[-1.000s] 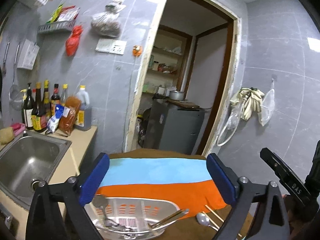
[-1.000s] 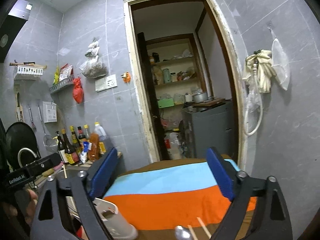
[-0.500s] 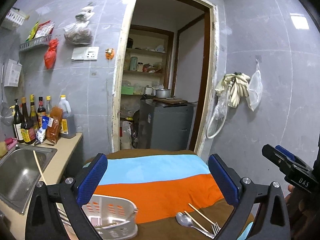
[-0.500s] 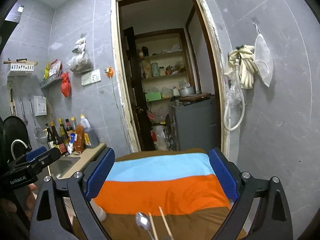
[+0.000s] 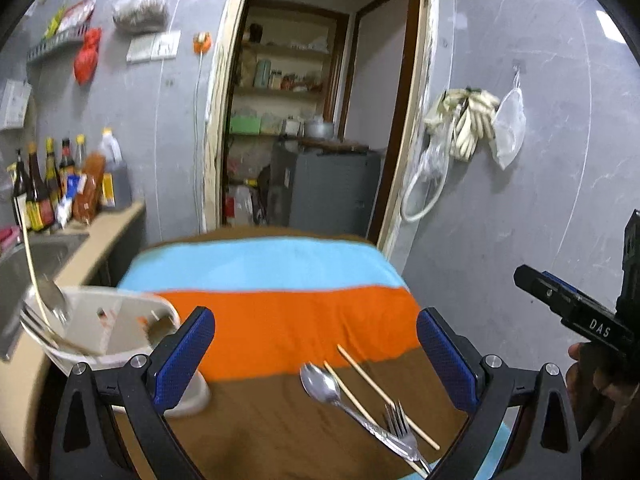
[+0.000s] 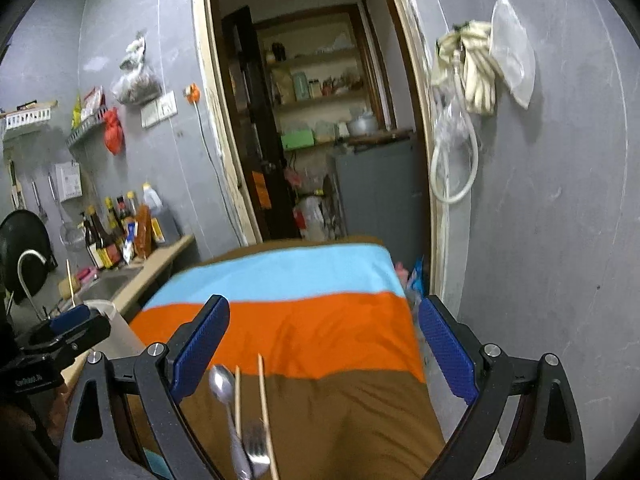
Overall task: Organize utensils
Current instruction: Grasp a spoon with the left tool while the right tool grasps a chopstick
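A metal spoon [image 5: 321, 380], a fork [image 5: 398, 426] and two wooden chopsticks [image 5: 376, 390] lie together on the brown stripe of the tablecloth. They sit low between the fingers of my left gripper [image 5: 316, 354], which is open and empty. A white utensil holder [image 5: 100, 330] stands at the left with a spoon, a fork and a chopstick in it. My right gripper [image 6: 324, 346] is also open and empty. In its view the spoon [image 6: 222, 384], chopsticks [image 6: 262, 400] and fork [image 6: 256, 446] lie near its left finger, with the holder [image 6: 114, 330] further left.
The striped cloth [image 5: 280, 320] covers a table. A counter [image 5: 102, 236] with a sink [image 5: 28, 260] and several bottles [image 5: 44, 196] runs along the left. An open doorway [image 6: 320, 120] with a grey cabinet [image 6: 380, 192] lies ahead. Gloves [image 6: 476, 76] hang on the right wall.
Both views have swung right and dipped, so the loose spoon, fork and chopsticks now show more fully. The holder has slid to the left edge. Both grippers remain open.
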The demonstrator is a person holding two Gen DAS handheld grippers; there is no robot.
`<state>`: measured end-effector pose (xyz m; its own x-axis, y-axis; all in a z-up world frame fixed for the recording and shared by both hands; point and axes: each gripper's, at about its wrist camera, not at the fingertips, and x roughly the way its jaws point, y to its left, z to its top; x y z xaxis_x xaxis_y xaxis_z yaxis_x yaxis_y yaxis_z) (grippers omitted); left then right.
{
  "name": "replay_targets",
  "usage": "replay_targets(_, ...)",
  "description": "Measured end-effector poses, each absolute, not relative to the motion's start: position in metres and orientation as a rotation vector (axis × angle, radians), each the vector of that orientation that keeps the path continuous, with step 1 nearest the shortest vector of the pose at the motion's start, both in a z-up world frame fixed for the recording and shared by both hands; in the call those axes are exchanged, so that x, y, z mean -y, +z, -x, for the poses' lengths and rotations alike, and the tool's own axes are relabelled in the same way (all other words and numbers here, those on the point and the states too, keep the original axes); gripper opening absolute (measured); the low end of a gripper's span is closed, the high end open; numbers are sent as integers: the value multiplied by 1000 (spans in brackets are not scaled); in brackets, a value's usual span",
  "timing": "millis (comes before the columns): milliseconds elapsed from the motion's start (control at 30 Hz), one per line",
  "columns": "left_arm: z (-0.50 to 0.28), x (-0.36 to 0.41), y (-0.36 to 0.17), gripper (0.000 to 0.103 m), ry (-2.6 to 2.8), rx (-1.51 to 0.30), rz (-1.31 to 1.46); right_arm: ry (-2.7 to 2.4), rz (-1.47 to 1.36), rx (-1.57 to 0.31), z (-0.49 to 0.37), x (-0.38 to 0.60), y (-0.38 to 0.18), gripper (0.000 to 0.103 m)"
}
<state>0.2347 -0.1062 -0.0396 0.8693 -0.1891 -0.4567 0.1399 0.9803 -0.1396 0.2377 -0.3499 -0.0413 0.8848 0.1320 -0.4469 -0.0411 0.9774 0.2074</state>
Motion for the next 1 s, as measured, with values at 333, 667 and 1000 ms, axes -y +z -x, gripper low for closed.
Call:
replay_targets(333, -263, 108, -102, 101, -154, -696, 225, 200, -222, -643, -269, 359, -118, 71)
replay_targets(667, -292, 105, -145, 63, -125, -825, 303, 392, -189, -783, -315, 321, -171, 38)
replay_targets(1000, -325, 103, -177, 34, -151, -907, 404, 585, -128, -855, -344, 276, -191, 21)
